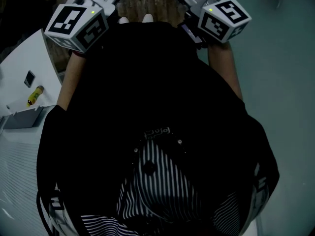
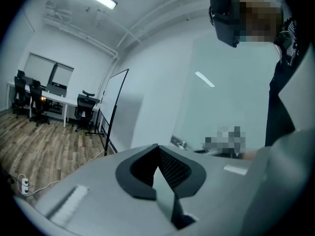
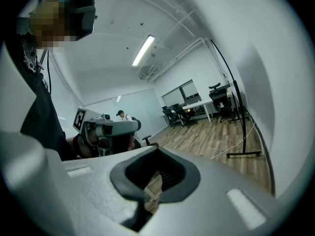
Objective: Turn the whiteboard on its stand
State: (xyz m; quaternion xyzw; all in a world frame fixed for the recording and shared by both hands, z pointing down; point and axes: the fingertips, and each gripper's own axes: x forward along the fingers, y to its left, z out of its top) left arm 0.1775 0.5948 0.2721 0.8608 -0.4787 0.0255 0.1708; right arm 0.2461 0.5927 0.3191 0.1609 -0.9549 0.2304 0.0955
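Wooden flooring (image 2: 44, 151) stretches away from the person toward office chairs (image 2: 35, 104) at the far end. The whiteboard (image 2: 114, 101) stands well apart from both grippers, upright beside the white wall, with its stand's foot (image 3: 243, 154) on the boards near a trailing cable (image 3: 227, 149). It is seen at an angle: a tall white face in a thin black frame, with nothing legible on it from here. The left gripper (image 2: 158, 156) has its jaws drawn together on nothing, and the right gripper (image 3: 155, 172) is likewise closed and empty. In the head view both are held out in front of the person's chest. From this, the step in hand looks like the approach, with no contact made yet. To do it well, come up square to the board and step clear of the cable. Part both pairs of jaws before arriving, then take the frame at opposite edges so the panel swings about its pivot without dragging the stand.
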